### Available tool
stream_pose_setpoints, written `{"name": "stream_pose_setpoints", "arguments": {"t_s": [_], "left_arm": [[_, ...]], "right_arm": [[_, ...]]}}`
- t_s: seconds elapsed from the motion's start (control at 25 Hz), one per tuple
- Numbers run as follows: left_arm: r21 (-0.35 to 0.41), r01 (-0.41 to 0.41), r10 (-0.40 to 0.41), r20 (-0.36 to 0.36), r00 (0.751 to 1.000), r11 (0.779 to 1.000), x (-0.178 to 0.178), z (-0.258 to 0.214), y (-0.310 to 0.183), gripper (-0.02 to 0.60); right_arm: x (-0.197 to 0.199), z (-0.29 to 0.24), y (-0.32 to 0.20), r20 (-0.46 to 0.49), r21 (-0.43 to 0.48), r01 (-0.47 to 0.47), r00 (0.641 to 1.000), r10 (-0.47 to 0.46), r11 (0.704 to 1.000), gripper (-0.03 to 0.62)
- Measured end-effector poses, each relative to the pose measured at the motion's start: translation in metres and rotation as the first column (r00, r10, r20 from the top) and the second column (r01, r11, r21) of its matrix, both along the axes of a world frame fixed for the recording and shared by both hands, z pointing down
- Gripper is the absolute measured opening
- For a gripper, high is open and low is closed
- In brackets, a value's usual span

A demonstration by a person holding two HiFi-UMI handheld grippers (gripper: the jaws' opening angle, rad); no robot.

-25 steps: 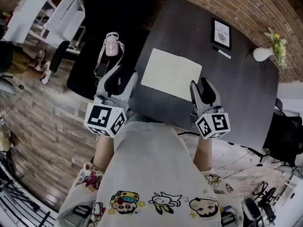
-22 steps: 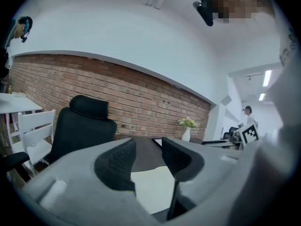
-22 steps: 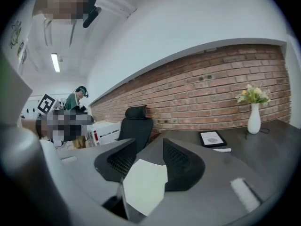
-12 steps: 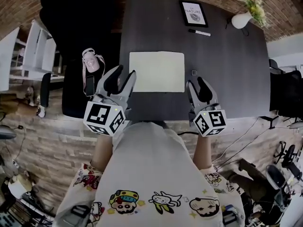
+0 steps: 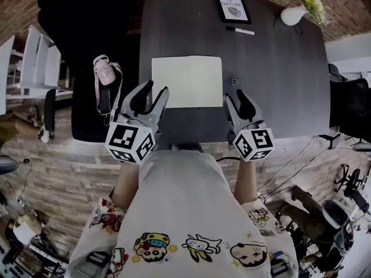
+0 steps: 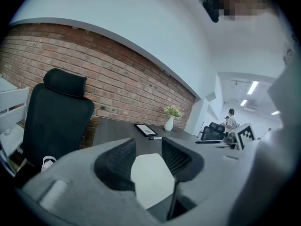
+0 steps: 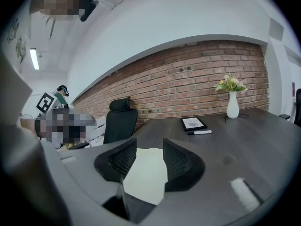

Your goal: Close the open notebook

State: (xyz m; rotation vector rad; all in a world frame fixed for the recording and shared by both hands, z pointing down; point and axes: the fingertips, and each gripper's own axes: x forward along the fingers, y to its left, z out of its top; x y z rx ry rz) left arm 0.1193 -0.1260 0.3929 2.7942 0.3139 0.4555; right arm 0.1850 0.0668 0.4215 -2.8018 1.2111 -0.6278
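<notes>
From the head view: reaching forward from the lower middle of the frame with both forearms, left gripper (image 5: pixel 152 95) at centre left, right gripper (image 5: pixel 236 99) at centre right, each pointing up-frame over the near edge of the dark table (image 5: pixel 278 86). Flanking the two lower corners of the open notebook (image 5: pixel 186 81), lying flat at upper centre with pale pages up. Through the left gripper view: jaws parted, clamped on nothing, tipped slightly downward, framing the notebook's page beyond the gap, a black office chair (image 6: pixel 56 121) at left. Through the right gripper view: likewise parted and empty, looking across the notebook toward a framed picture (image 7: pixel 193 123), a marker pen (image 7: pixel 200 132) and a white vase (image 7: pixel 232 106) by the brick wall.
</notes>
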Motion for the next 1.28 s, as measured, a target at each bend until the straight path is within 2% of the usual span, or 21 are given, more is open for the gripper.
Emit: {"name": "stream_pose_setpoints", "arguments": {"t_s": [0.2, 0.44, 0.72, 1.0, 1.28], "left_arm": [[-0.036, 0.008, -0.006, 0.056, 0.998, 0.999, 0.001, 0.023, 0.007, 0.166], [-0.128, -0.001, 0.020, 0.150, 0.988, 0.992, -0.003, 0.068, 0.029, 0.166], [-0.250, 0.025, 0.039, 0.246, 0.969, 0.968, -0.011, 0.110, 0.049, 0.166], [-0.289, 0.051, 0.046, 0.319, 0.947, 0.956, -0.016, 0.143, 0.060, 0.166], [-0.371, 0.102, 0.050, 0.377, 0.925, 0.923, -0.023, 0.168, 0.075, 0.166]], "right_arm": [[0.003, 0.026, -0.001, 0.062, -0.020, 0.019, 0.998, -0.018, 1.000, 0.175], [0.008, 0.071, 0.002, 0.143, -0.067, 0.046, 0.989, -0.036, 0.997, 0.176], [0.016, 0.118, 0.005, 0.246, -0.116, 0.080, 0.968, -0.050, 0.990, 0.179], [0.023, 0.156, 0.004, 0.322, -0.154, 0.108, 0.945, -0.054, 0.982, 0.183], [0.028, 0.177, 0.006, 0.351, -0.175, 0.118, 0.935, -0.050, 0.978, 0.189]]}}
